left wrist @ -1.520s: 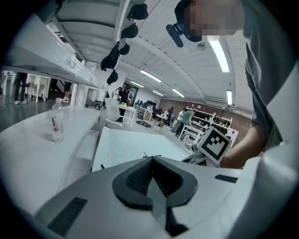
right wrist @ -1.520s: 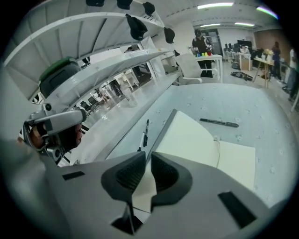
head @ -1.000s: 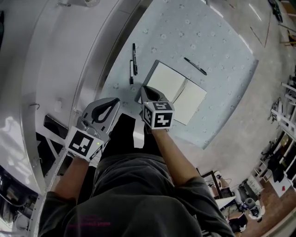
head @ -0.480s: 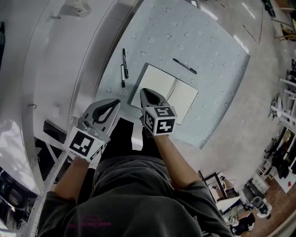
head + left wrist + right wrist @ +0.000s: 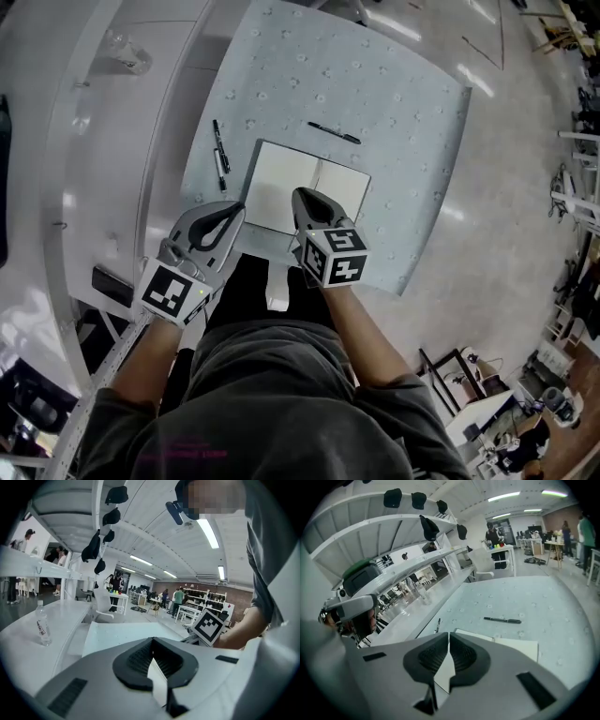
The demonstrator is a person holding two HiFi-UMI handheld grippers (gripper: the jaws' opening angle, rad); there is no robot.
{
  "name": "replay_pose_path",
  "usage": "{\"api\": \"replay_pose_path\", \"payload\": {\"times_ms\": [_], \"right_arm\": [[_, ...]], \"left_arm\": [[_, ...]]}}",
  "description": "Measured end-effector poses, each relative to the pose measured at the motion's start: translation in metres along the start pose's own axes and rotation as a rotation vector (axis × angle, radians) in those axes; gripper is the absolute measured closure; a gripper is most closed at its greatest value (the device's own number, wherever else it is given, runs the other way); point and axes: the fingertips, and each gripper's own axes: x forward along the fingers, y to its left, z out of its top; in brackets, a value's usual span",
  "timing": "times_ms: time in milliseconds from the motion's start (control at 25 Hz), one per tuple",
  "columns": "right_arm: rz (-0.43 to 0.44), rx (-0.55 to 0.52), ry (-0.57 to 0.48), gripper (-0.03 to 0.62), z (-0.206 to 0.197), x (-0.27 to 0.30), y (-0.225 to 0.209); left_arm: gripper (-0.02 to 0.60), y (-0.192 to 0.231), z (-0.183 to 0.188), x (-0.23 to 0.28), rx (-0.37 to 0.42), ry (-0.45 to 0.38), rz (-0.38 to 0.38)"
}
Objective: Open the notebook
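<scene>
Notebook open, long axis left-right, spine toward person; L claw & R claw pressed together, empty.

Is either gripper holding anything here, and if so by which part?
Nothing is held. The left gripper and right gripper both have their jaws together with nothing between them; the notebook lies open on the table, ungripped.

Setting: open-plan lab or workshop. I am standing at a table under a pale patterned cover. Black caps are hanging along white shelving; people are standing at white workbenches far off; strip lights are running overhead; polished grey floor is reflecting them.
</scene>
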Motion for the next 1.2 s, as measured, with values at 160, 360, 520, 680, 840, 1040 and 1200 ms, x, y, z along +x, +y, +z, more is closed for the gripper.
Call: {"api": "replay_pose_path", "payload": {"times_ms": [160,360,520,680,840,1040,1200], "right_arm": [[-0.017,0.014,-0.047,0.579,0.011,-0.028,-0.021],[-0.041,0.02,-0.101,0.579,0.029,-0.061,-0.042],[-0.056,0.016,-0.149,0.579,0.041,-0.085,-0.053],[-0.061,-0.007,-0.195,0.579,0.055,-0.107,-0.058],[-0.06,-0.058,-0.243,0.579,0.071,-0.129,-0.057],[-0.058,-0.107,-0.29,0.579,0.087,-0.156,-0.052],[-0.056,-0.127,-0.323,0.579,0.1,-0.174,-0.047]], "left_arm": [[0.581,-0.019,0.02,0.014,0.042,-0.016,-0.025],[0.581,-0.039,0.044,0.029,0.086,-0.034,-0.053],[0.581,-0.053,0.062,0.039,0.123,-0.047,-0.076],[0.581,-0.064,0.078,0.047,0.147,-0.066,-0.093],[0.581,-0.075,0.092,0.052,0.169,-0.081,-0.11],[0.581,-0.084,0.11,0.054,0.191,-0.108,-0.12],[0.581,-0.089,0.124,0.053,0.207,-0.127,-0.124]]}}
